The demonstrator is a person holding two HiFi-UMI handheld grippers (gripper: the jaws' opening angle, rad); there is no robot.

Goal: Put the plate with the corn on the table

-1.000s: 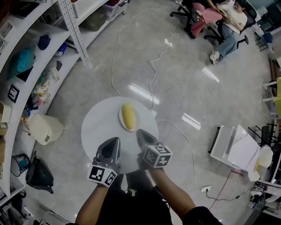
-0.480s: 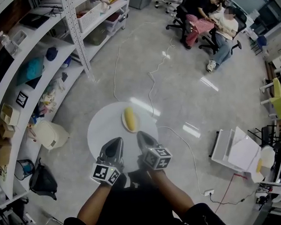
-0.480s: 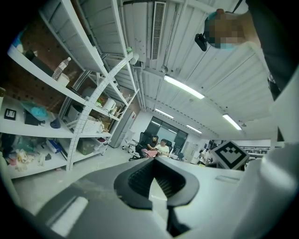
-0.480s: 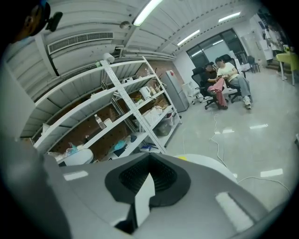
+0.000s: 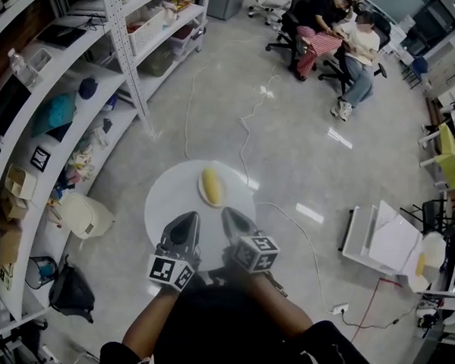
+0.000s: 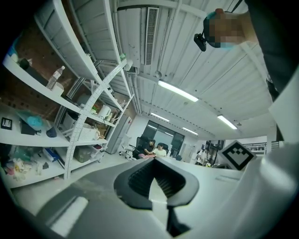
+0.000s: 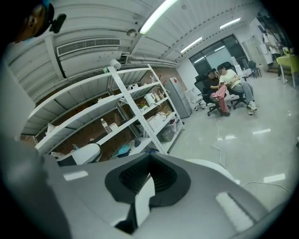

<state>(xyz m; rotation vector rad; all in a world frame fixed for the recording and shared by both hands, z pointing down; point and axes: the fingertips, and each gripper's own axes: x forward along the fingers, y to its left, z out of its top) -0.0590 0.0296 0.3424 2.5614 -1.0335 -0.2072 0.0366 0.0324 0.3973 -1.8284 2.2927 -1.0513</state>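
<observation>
Down on the round white surface sits the plate with the yellow corn on it, near the far edge. Both grippers hang over the near side, apart from the plate. The left hand-held gripper is clenched on nothing. The right hand-held gripper is clenched too, with nothing in it.

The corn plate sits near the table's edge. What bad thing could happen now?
The plate sits close to the far rim of the round table, so a bump might knock it off. The corn lies loose and might roll. A cable runs on the floor beside the table; feet might catch it.
</observation>
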